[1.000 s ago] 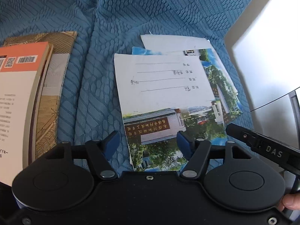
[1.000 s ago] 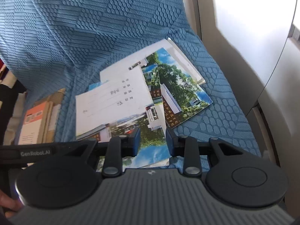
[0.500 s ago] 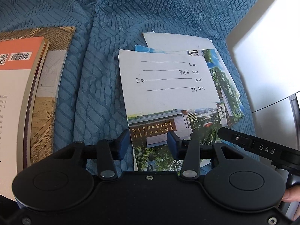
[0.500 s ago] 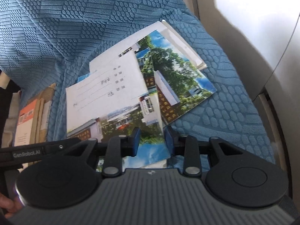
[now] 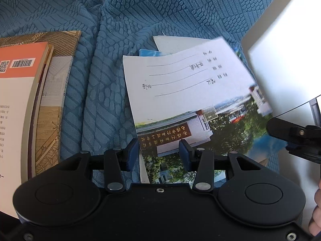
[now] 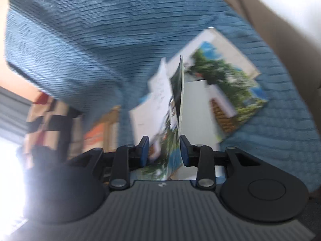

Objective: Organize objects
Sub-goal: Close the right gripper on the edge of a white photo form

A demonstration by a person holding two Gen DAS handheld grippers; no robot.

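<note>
Several photo cards lie in a loose pile on a blue textured cover. The top card, white with handwritten lines above a building photo, tilts up at its right side. My left gripper hovers open over its near edge, jaws a card-width apart. In the blurred right wrist view, a card stands on edge between the fingers of my right gripper; the jaws stand apart with the card against the right pad. More cards lie flat behind it.
A stack of books with an orange-topped cover lies to the left on the cover. A pale wall panel borders the right side. The right gripper's body shows at the left view's right edge.
My right gripper has rolled and lifted, raising one card on edge from the pile; its view is now blurred. The left gripper has closed in slightly over the top card, which has tilted.
</note>
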